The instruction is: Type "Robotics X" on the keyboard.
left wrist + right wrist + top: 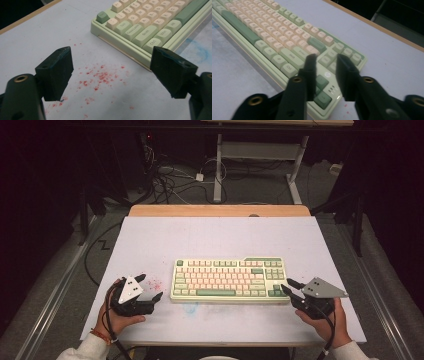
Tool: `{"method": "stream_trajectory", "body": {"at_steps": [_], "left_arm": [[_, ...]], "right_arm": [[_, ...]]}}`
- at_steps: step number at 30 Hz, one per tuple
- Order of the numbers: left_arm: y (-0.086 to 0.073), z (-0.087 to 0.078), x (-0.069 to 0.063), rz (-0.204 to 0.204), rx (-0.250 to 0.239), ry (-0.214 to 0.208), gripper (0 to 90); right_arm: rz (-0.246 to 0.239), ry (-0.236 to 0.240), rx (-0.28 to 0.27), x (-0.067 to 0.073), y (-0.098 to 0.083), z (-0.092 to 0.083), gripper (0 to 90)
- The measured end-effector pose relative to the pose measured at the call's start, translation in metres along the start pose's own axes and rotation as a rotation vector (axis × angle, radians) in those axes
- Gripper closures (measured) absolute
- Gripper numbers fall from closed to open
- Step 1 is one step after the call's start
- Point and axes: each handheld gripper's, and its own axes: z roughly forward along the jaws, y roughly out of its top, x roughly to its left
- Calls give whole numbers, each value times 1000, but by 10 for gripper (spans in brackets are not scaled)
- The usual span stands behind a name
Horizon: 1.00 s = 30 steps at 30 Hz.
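A pale green keyboard [227, 280] with cream and green keys lies near the front middle of the white table top [215, 235]. My left gripper [151, 286] rests just left of it, held by a hand, jaws wide open with nothing between them. In the left gripper view, the left gripper [112, 72] hovers over red specks [100, 75], with the keyboard's corner [150, 22] just ahead. My right gripper [287, 285] sits at the keyboard's front right corner. In the right gripper view, the right gripper [325, 58] has a narrow gap between its jaws above the keyboard's [274, 37] right-hand keys, holding nothing.
A faint blue smear [190, 309] marks the table in front of the keyboard. A wooden strip [220, 210] runs along the table's far edge. Beyond it are floor cables [170, 180] and the white legs of another desk [218, 170].
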Motion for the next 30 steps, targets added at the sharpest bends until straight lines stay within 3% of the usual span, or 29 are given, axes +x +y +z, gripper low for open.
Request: {"method": "stream_trajectory", "body": {"at_steps": [5,15,23,24,30], "left_arm": [[0,3,-1,-1,12,-7,195],[-1,4,0,-2,24,-11,204],[-1,4,0,19,28,-13,216],[-1,4,0,5,28,-21,217],[-2,3,0,8,35,-22,226]], "right_arm": [[-40,50,25,2,14,13,900],[-76,113,76,8,34,45,900],[-108,153,135,19,33,70,900],[-110,158,143,20,31,72,900],[-102,165,173,21,23,78,900]]}}
